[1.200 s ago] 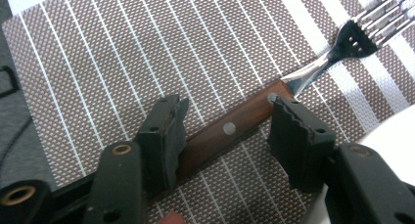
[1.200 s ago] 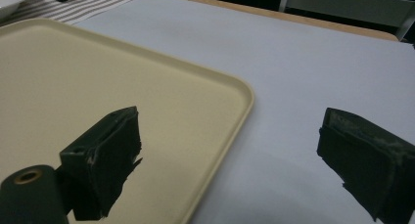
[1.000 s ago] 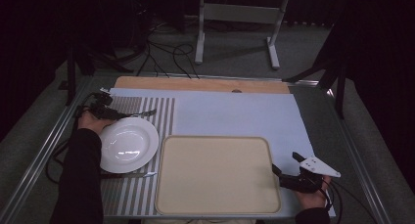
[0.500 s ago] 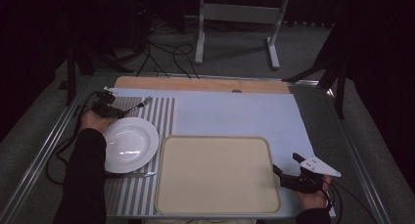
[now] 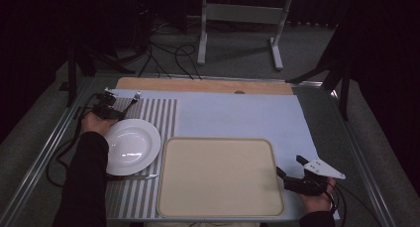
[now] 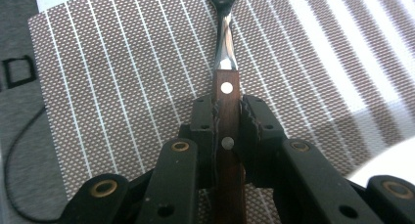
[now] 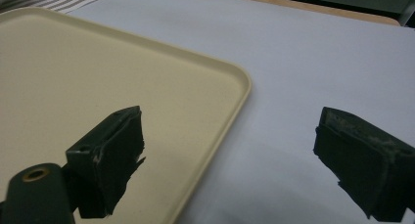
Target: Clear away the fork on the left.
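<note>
Both jaws of the left gripper [image 6: 226, 136], just closed, clamp the fork [image 6: 226, 77] handle, tines pointing straight ahead along them.

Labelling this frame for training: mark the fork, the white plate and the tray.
fork [image 6: 226, 94], left gripper view, on its wooden handle.
white plate [image 5: 131, 146], high view, on its centre.
tray [image 5: 220, 140], high view, on its far rim.

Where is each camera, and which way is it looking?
High view: above the table's near side, looking forward and down; forearms, left gripper, right gripper.
Left gripper view: rides the left gripper, looking along jaws shut on a fork.
Right gripper view: rides the open right gripper, facing the tray.
Shared: tray, striped mat.
</note>
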A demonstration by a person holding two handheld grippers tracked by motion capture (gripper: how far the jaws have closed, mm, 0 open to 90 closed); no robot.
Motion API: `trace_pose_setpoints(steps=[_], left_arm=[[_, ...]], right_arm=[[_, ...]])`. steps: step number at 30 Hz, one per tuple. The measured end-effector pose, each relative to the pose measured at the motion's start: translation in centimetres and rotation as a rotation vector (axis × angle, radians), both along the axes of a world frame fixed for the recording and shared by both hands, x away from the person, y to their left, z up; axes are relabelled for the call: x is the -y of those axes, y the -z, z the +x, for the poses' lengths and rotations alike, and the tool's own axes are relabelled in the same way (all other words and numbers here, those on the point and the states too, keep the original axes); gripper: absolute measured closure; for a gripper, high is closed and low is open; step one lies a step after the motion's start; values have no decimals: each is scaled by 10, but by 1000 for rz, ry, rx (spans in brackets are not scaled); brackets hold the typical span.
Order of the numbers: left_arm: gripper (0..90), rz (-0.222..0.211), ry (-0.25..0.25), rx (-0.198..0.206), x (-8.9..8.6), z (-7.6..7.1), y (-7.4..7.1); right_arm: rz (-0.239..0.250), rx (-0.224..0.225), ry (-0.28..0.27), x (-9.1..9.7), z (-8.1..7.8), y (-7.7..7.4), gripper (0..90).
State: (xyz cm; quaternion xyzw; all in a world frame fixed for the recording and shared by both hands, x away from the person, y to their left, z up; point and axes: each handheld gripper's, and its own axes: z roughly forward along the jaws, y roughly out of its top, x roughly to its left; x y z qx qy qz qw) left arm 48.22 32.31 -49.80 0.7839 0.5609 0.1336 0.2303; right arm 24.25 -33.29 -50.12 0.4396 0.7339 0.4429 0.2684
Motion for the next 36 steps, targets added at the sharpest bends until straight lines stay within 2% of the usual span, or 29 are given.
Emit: trace_pose_setpoints(steps=[3, 5, 10, 16, 17, 26, 31, 36], left_arm=[[776, -37, -25, 44, -4, -4, -8], [776, -86, -29, 78, -6, -8, -15], [776, -102, -32, 138, -8, -16, -29], [776, -132, -39, 178, -6, -24, -38], [776, -147, -38, 182, -5, -26, -39], [776, -162, -27, 218, 2, -39, -52], [776, -175, -23, 243, 7, -48, -60], [776, -190, -22, 262, 10, -55, -66]], right_arm=[[-4, 1, -1, -1, 0, 0, 107], [-5, 3, -1, -1, 0, 0, 108], [-2, 1, -5, -2, 0, -1, 108], [13, 4, -4, -1, 0, -1, 108], [12, 6, -4, -1, 0, -1, 108], [30, 19, 0, 0, -2, -4, 108], [70, 30, -4, 2, -2, -5, 107], [72, 43, -3, 2, -3, -5, 107]])
